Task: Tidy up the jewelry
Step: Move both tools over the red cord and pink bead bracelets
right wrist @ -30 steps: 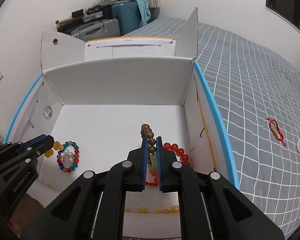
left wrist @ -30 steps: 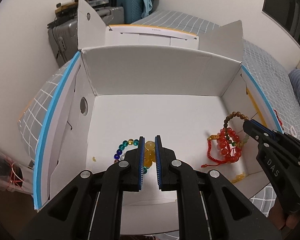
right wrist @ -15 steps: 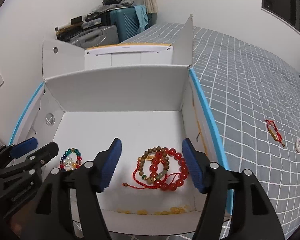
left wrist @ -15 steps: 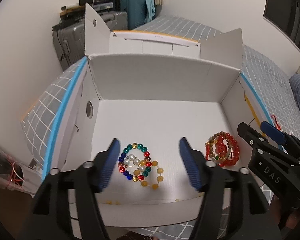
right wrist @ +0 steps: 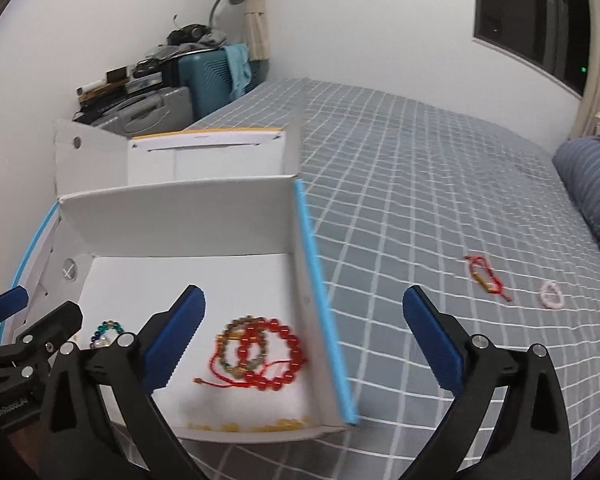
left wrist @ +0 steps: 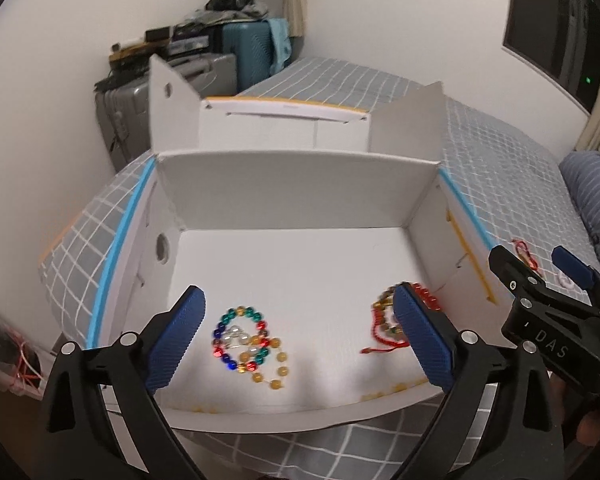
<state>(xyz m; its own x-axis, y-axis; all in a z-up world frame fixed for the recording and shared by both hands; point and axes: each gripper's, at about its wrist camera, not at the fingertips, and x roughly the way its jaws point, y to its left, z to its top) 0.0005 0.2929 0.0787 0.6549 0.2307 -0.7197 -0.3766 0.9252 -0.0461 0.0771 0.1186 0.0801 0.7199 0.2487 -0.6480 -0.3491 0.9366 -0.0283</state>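
Your work sits on a wide bed covered in grey fabric with a white grid [right wrist: 400,208], soft and slightly rumpled, and on it stands the open white cardboard box with blue-edged side flaps [left wrist: 300,184], stiff, smooth and flat-floored. Most of the sorting looks done: two heaps already lie on the box floor. Toward its left is the cluster of multicoloured glassy round-bead bracelets [left wrist: 249,340], glossy blue, green, red, clear and amber. Toward its right is the pile of red bead, brown wooden bead and red cord bracelets [right wrist: 256,350], shiny spheres against matte wood and thin knotted string. Your left gripper [left wrist: 300,336] has just been opening and its blue ribbed fingers [left wrist: 176,336] stand spread wide, gripping nothing, the bright beads lying below between them. Your right gripper [right wrist: 304,344] has likewise just been opening, released and bare, with the red pile beneath its left finger's side. Two pieces are left out on the bed, well apart from the box: a red cord bracelet with a gold tube charm [right wrist: 485,277] and, just beside it, a small pale pink ring-shaped bracelet [right wrist: 551,294].
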